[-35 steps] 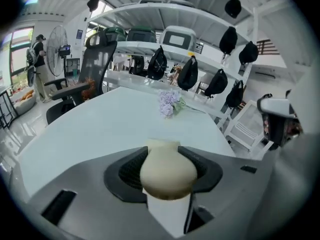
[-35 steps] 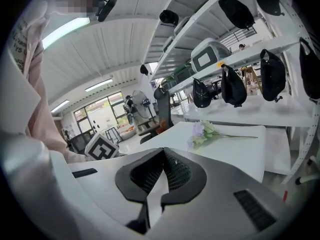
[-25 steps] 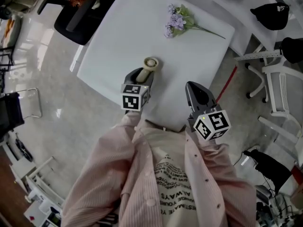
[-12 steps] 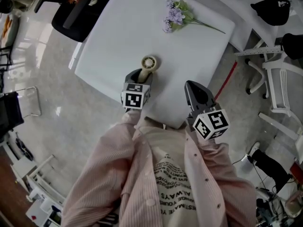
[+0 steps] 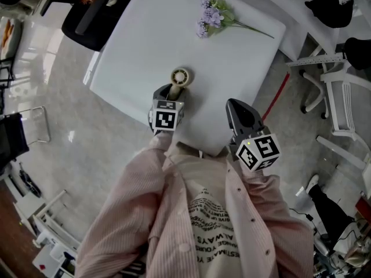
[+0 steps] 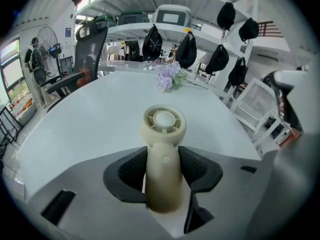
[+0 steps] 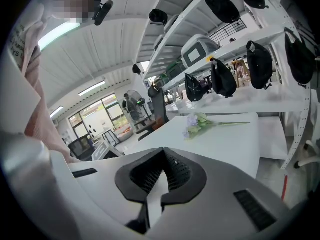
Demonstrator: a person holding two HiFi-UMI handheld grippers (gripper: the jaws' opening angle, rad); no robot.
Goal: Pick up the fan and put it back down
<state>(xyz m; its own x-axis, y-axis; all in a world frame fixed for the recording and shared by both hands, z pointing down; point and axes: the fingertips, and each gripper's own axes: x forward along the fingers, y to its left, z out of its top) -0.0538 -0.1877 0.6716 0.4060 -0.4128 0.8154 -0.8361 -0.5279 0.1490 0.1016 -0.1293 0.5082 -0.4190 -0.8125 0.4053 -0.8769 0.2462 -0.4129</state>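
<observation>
Nearest the person, the right gripper (image 7: 161, 175) hangs by the near right corner of the white table (image 5: 145, 39), its jaws drawn together with nothing between them; it appears to have no part in the job at present. Just beyond the middle of the table's near edge, the left gripper (image 6: 163, 170) points steeply down and has its dark ribbed pads (image 6: 197, 166) pressed on either side of the handle of the cream fan (image 6: 165, 123). The fan's round grilled head sticks out past the jaw tips toward the table's centre. The fan sits low over the surface, but no view shows whether its base rests on the table or hangs just clear of it. Since the grip is firm and the fan is off to no other place, I judge the pick-up half to be in hand or done, with the set-down still ahead. The next move would call for bringing the base flat onto the bare table inside the near edge, holding the handle steady so the head does not tip over. Only then should the jaws part and draw back along the handle's line. Farther off, a sprig of purple flowers (image 5: 214, 17) lies near the far edge toward its right corner, well apart from the fan. A black chair (image 5: 95, 16) stands past the far left side.
</observation>
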